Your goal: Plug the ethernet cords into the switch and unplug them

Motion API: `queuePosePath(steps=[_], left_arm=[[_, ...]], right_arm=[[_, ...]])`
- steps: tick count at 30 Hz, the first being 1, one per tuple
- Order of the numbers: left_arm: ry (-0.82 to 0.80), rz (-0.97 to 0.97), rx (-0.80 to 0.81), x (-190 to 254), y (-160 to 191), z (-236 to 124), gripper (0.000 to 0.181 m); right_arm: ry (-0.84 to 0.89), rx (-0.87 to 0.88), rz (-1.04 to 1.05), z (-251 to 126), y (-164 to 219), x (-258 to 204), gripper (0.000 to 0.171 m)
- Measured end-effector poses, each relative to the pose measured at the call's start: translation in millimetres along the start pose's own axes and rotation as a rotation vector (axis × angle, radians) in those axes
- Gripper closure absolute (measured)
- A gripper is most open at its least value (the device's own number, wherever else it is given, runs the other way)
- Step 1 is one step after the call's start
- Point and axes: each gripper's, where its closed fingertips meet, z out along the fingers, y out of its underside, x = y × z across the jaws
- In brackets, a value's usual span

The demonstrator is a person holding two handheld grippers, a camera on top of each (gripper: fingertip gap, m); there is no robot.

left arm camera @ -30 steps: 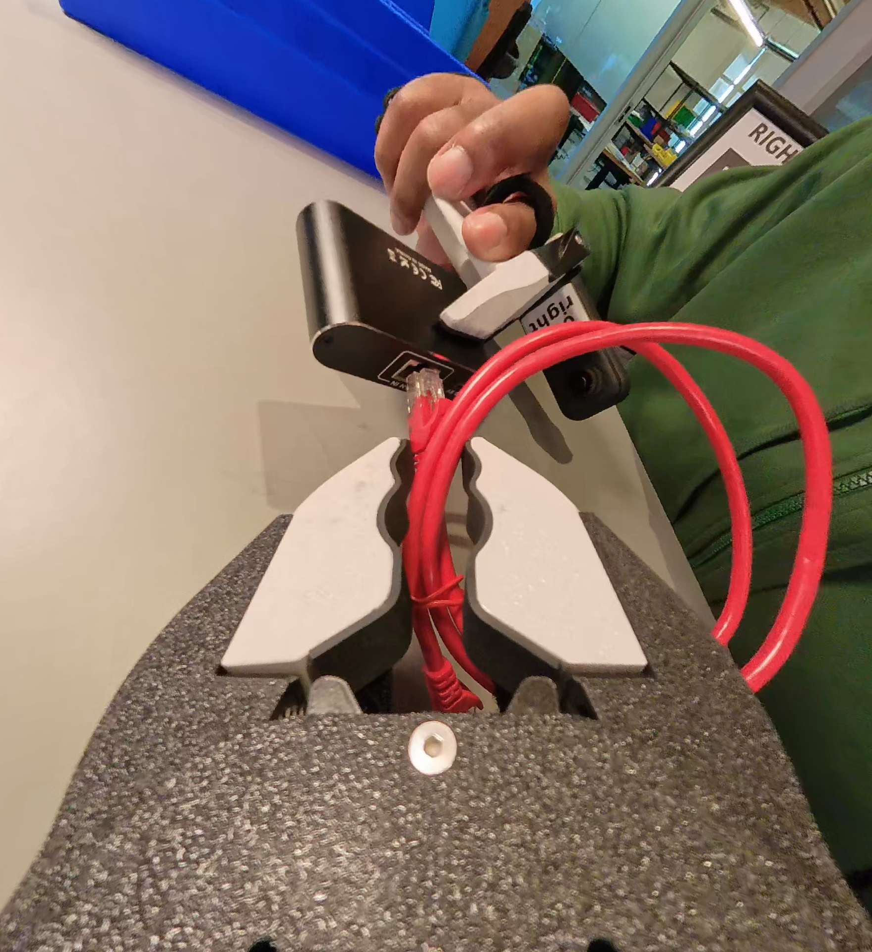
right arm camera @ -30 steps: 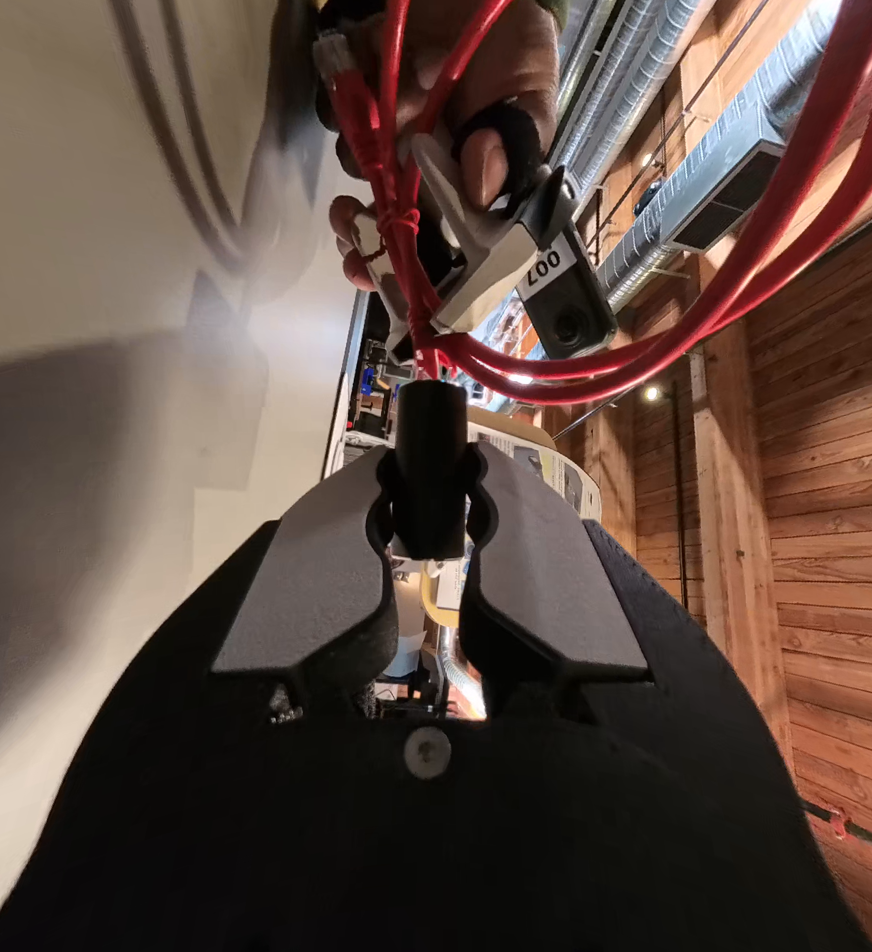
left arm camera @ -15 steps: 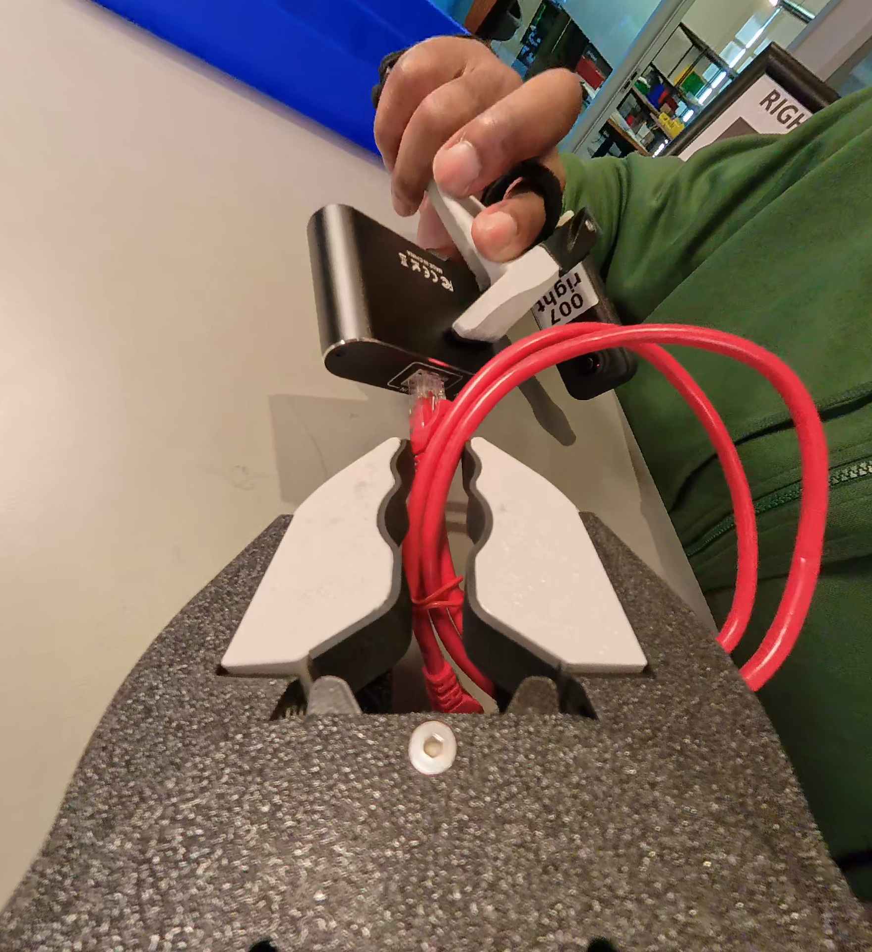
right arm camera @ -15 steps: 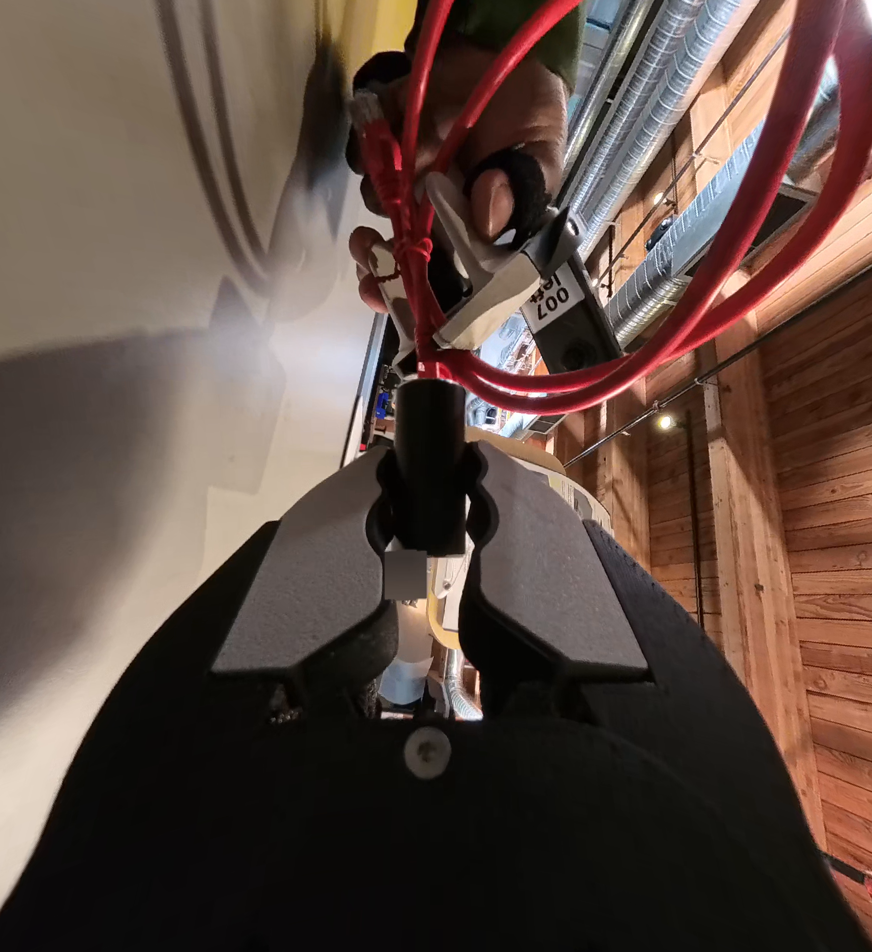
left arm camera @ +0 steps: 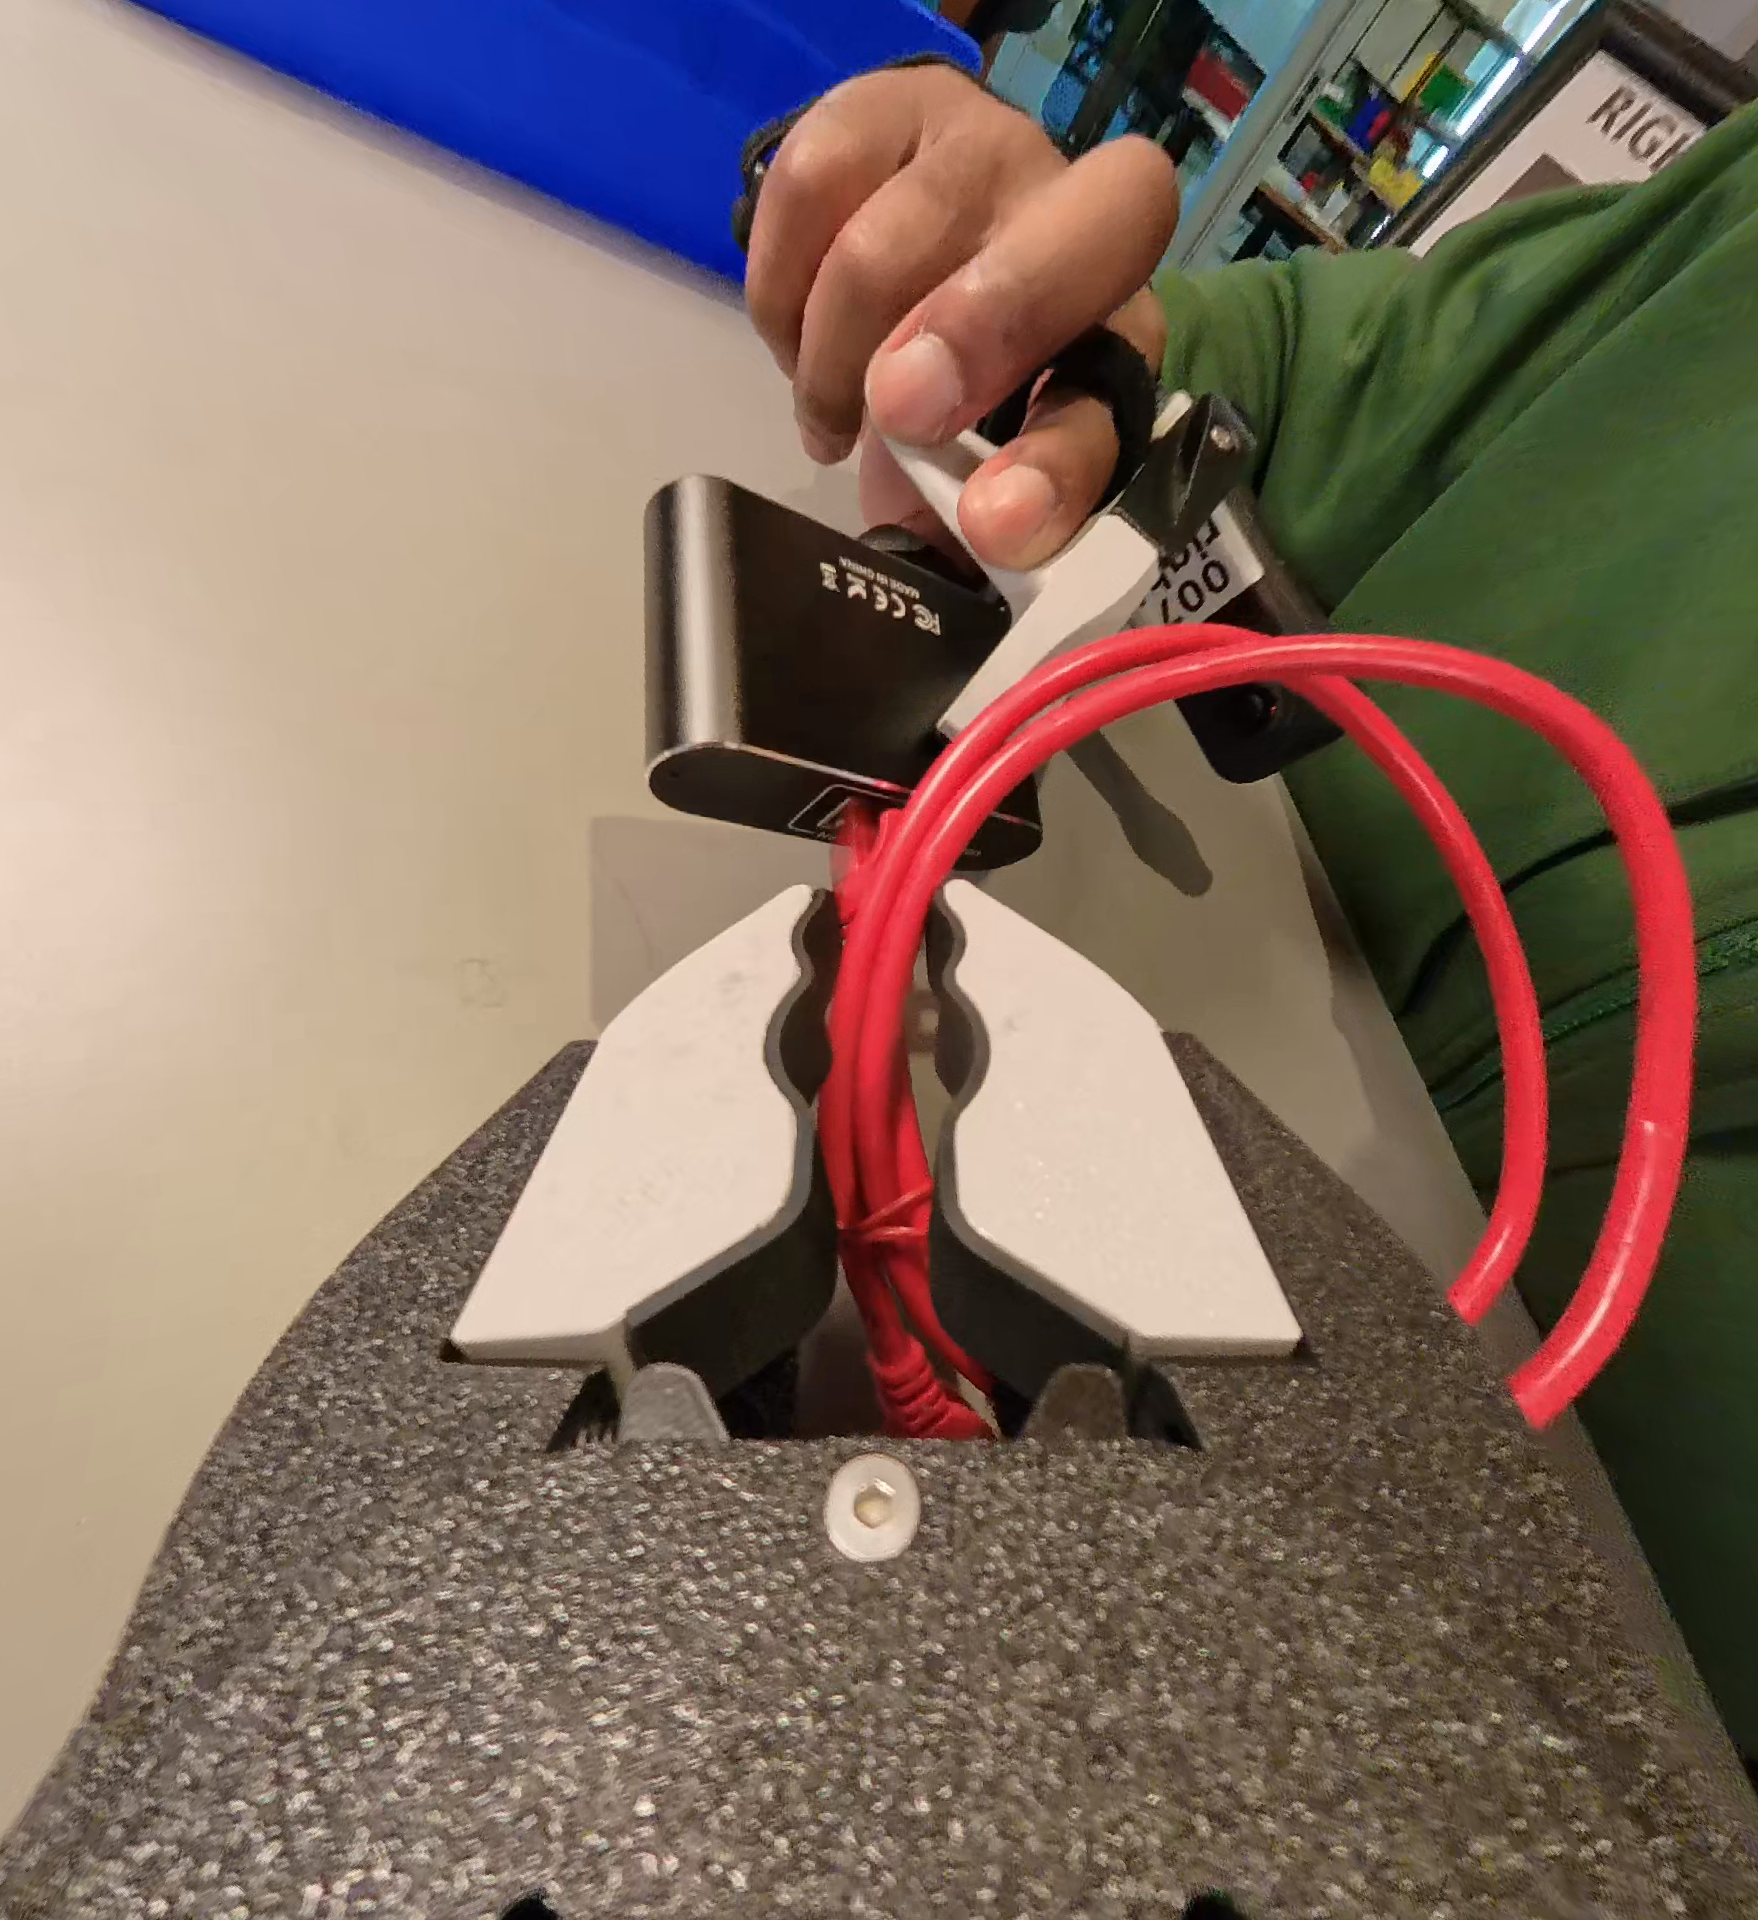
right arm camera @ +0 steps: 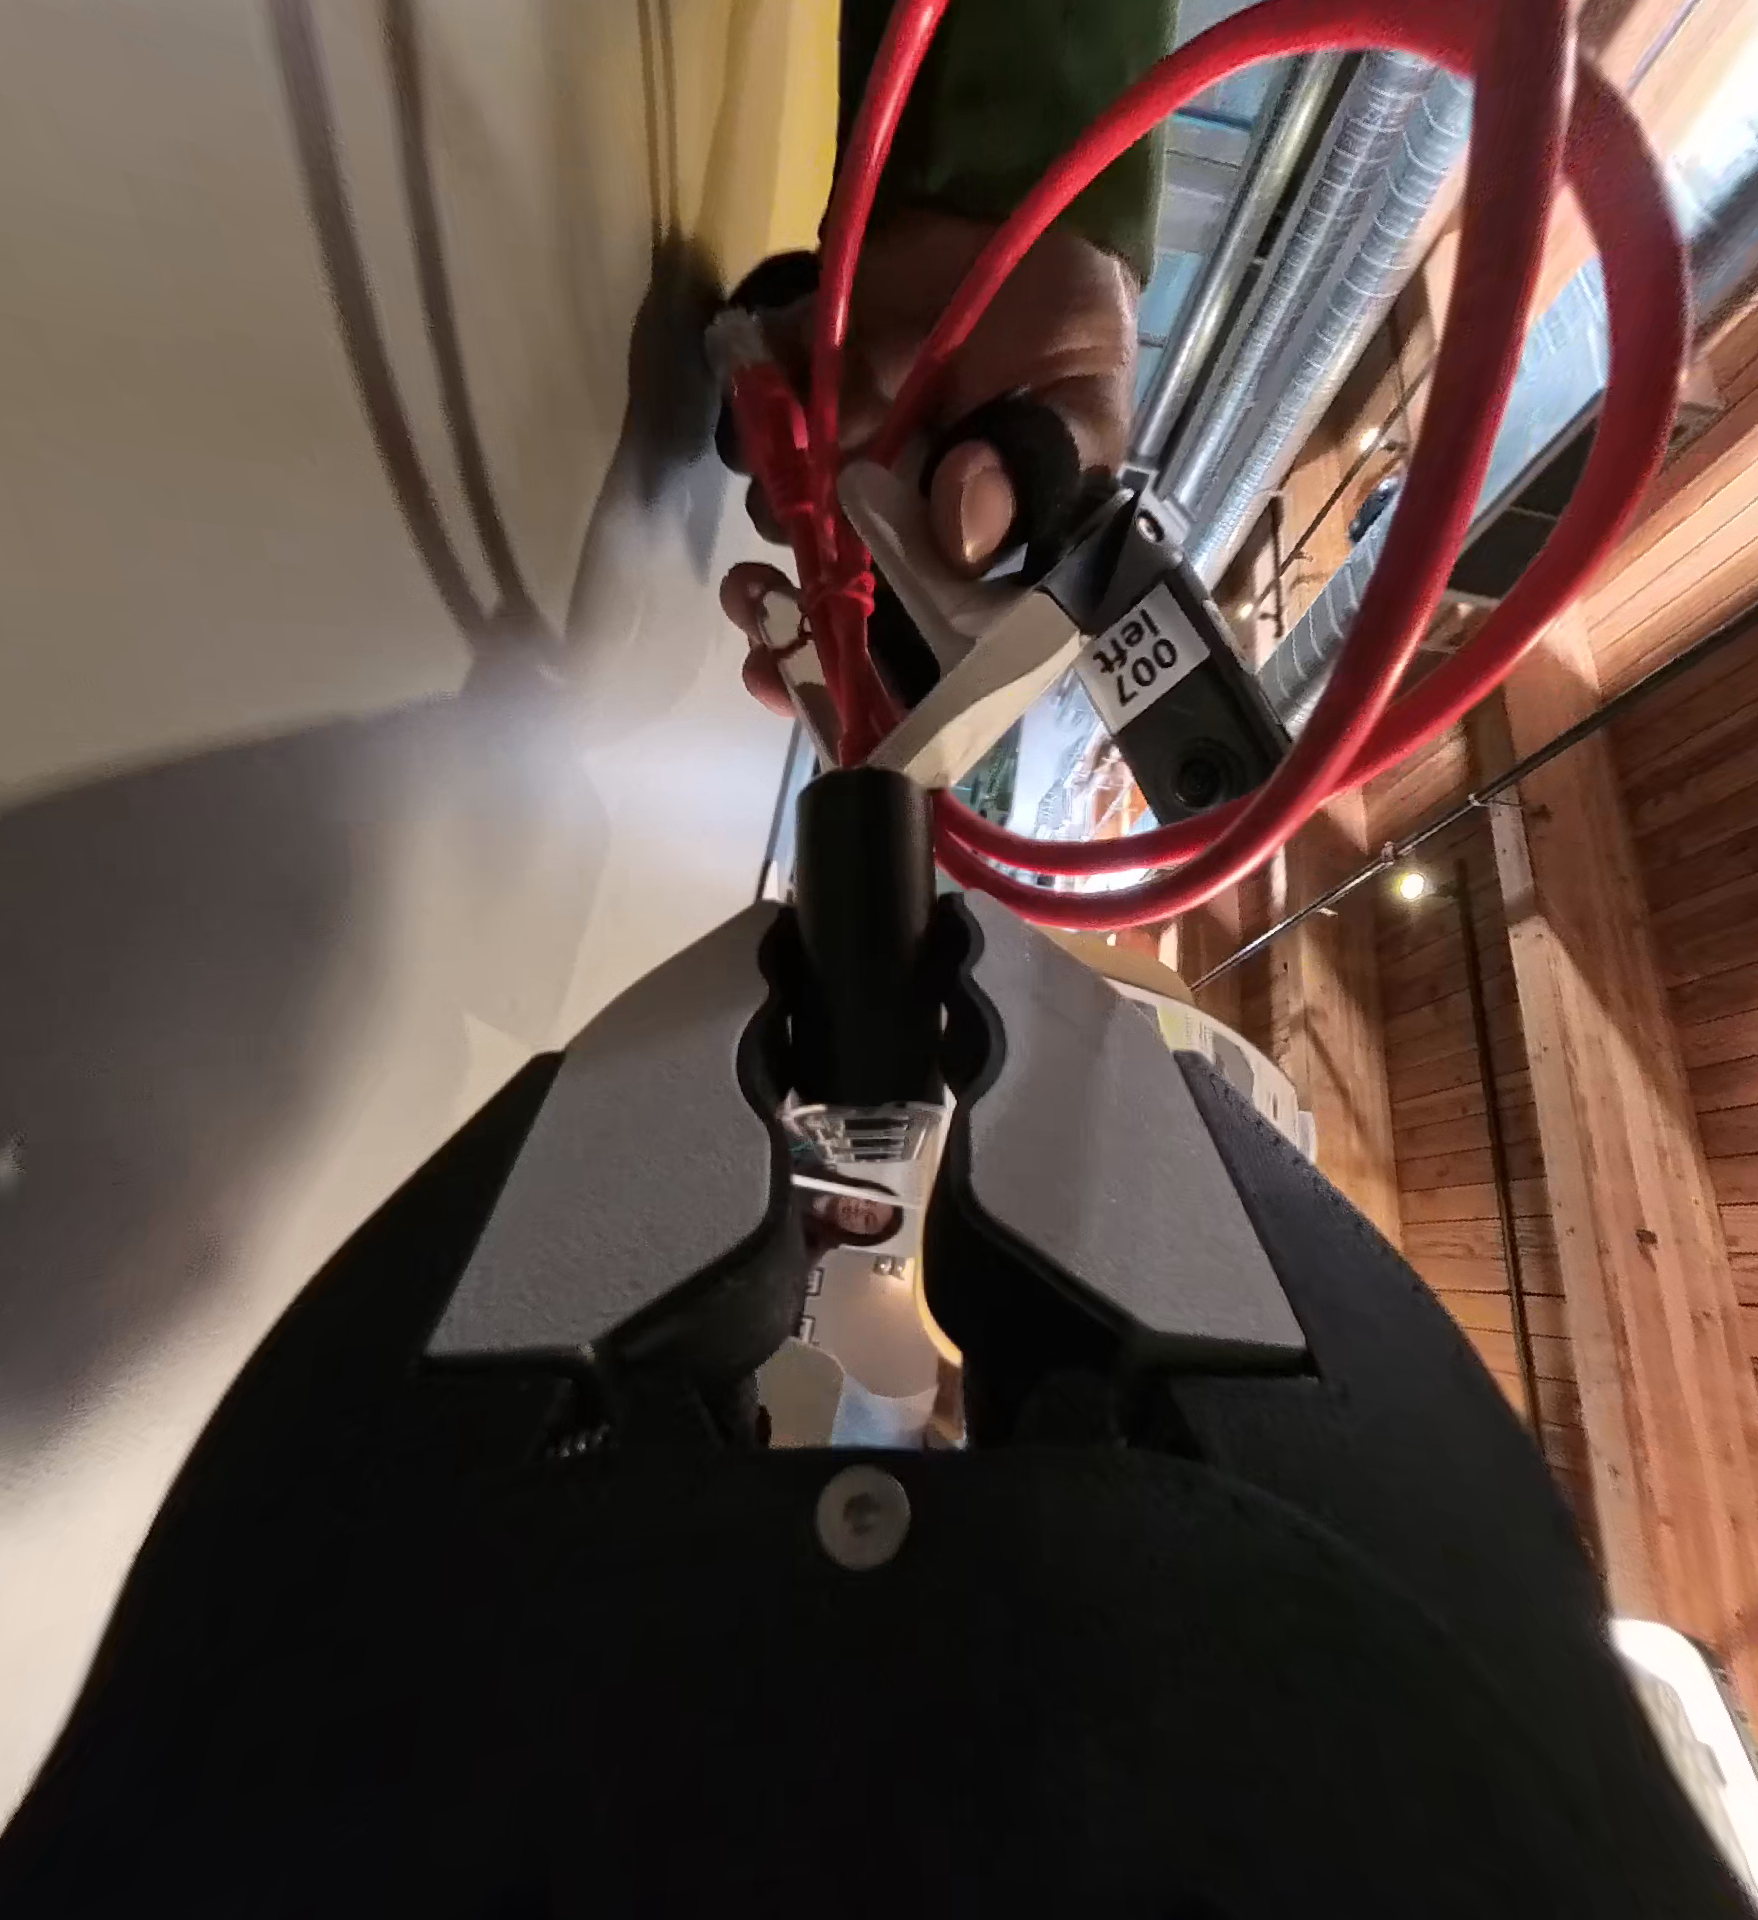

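- Above the tabletop, at 12 o'clock from your left gripper, clamped on the red ethernet cord, its plug meets the switch.
- Your right gripper grips the switch; next, press the plug fully home.

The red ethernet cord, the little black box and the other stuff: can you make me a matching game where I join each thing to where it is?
Things:
1. red ethernet cord
2. small black metal switch box
3. long blue plastic bin
4. green fabric sleeve

Places:
A. at the far edge of the pale table
B. pinched between the left gripper fingers
C. on the person's arm, to the right in the left wrist view
D. clamped in the right gripper, held above the table

Pairs: 1-B, 2-D, 3-A, 4-C
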Motion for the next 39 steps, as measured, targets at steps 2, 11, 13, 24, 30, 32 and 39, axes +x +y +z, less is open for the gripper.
queuePosePath(steps=[2,11,13,24,30,32,39], left_arm=[[-0.012,0.002,-0.007,-2,1,0,0.165],[-0.097,0.063,-0.068,-16,9,-9,0.164],[-0.119,0.098,-0.082,-18,10,-9,0.164],[-0.268,0.343,-0.141,-26,11,-4,0.138],[-0.388,0.421,-0.065,-31,-11,-18,0.118],[-0.449,0.445,-0.026,-31,-21,-26,0.118],[-0.774,0.424,0.037,-25,-32,-89,0.119]], right_arm=[[-0.003,-0.004,-0.003,1,0,-2,0.146],[-0.063,-0.069,0.107,0,25,-14,0.128],[-0.095,-0.078,0.169,-3,32,-18,0.123],[-0.181,-0.165,0.495,-8,67,-30,0.132],[-0.187,-0.203,0.546,-6,75,-39,0.141],[-0.186,-0.203,0.575,-5,76,-39,0.142],[-0.187,-0.213,0.617,-3,77,-40,0.145]])
